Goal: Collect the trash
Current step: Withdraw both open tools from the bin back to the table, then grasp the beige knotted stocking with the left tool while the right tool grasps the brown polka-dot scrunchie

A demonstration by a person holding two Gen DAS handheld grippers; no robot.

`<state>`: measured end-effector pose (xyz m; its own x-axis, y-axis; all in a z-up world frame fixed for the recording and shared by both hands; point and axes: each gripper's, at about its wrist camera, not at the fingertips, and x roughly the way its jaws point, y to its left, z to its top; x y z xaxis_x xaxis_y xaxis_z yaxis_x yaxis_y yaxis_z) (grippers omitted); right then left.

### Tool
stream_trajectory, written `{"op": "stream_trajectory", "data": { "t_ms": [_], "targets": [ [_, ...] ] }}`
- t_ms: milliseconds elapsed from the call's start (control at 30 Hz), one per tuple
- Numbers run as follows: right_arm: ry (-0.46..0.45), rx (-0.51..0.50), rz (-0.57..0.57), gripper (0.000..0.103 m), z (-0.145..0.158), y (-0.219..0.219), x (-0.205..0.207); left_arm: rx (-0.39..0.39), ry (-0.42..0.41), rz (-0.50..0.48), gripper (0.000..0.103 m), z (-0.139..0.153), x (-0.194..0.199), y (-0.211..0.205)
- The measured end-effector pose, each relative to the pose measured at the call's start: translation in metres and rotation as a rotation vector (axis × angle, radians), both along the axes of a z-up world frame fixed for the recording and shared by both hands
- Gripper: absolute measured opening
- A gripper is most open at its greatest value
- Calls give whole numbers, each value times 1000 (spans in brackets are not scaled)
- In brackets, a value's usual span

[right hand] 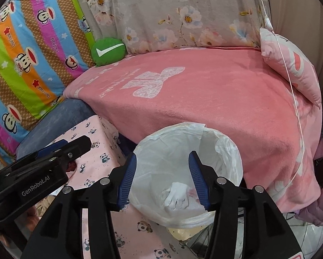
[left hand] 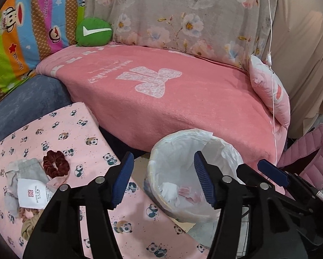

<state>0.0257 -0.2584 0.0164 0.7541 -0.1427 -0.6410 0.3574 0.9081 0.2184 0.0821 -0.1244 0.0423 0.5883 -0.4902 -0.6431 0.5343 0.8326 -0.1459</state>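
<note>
Both tools hung over the lined bin (right hand: 187,172), which stood between the panda-cloth stool (left hand: 60,129) and the pink sofa cover (right hand: 215,99), handy to both. Right gripper (right hand: 161,179) gaped, empty, above the crumpled white tissue (right hand: 177,195) already in the liner. Left gripper (left hand: 161,181) likewise spread, holding nothing (a paper slip (left hand: 33,194) lay on the stool, probably next).

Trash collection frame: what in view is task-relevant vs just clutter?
Task-relevant:
- lined bin
- crumpled white paper already inside it
- left gripper, jaws open, empty
- right gripper, jaws open, empty

Clutter:
- dark red scrunchie
- hotel card on grey pouch
- green checkmark cushion
- pink blanket
</note>
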Motion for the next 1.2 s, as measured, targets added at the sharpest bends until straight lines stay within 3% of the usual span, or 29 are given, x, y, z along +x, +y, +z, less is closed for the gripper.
{"op": "stream_trajectory", "data": {
  "t_ms": [467,600,833,1200],
  "targets": [
    [29,-7,97,55,-4,64,2,39,15,173,61,-15,-1,79],
    [40,-5,116,58,-7,78,4,43,22,225,76,-22,-3,107],
    [71,-5,182,59,-18,119,10,46,33,329,88,-38,-5,162],
    [124,-2,273,60,-43,183,18,112,58,405,89,-80,-4,221]
  ]
}}
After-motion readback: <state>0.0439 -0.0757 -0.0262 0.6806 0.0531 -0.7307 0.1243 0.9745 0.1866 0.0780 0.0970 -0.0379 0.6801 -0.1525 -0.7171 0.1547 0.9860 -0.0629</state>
